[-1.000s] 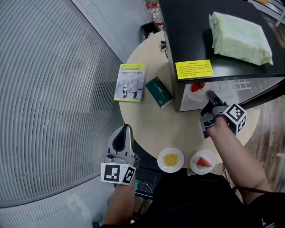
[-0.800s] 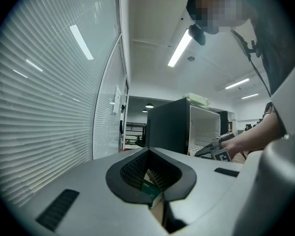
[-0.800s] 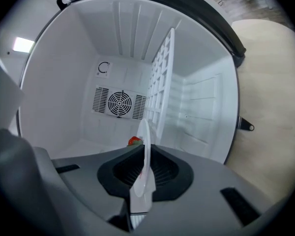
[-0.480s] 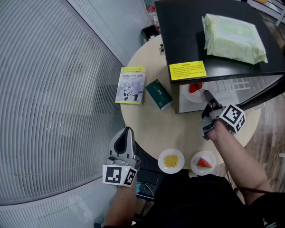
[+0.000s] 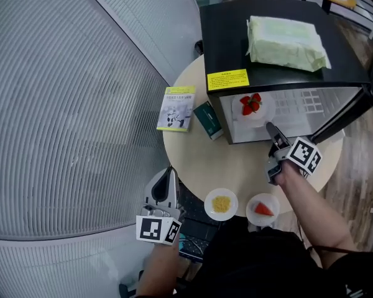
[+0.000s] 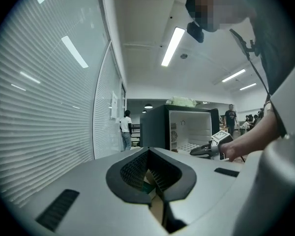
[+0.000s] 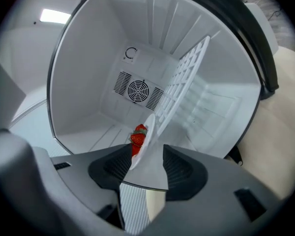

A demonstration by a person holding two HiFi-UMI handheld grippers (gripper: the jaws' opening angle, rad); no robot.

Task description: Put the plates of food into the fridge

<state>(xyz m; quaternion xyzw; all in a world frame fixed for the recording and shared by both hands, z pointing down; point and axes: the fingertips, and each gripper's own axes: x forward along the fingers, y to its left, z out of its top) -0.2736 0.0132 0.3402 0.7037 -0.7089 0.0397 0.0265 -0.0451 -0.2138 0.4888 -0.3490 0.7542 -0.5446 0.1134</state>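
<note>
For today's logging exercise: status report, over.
Left tongs shut. Right tongs just been opening, rim of strawberry plate between them, inside fridge. Yellow-food plate, watermelon plate wait on table. Nothing blocking.

The right gripper [image 5: 272, 131] has just been opening its jaws. A second ago they pinched the plate of strawberries [image 5: 251, 109]; now its rim sits loose between them, inside the fridge [image 5: 227, 36].
</note>
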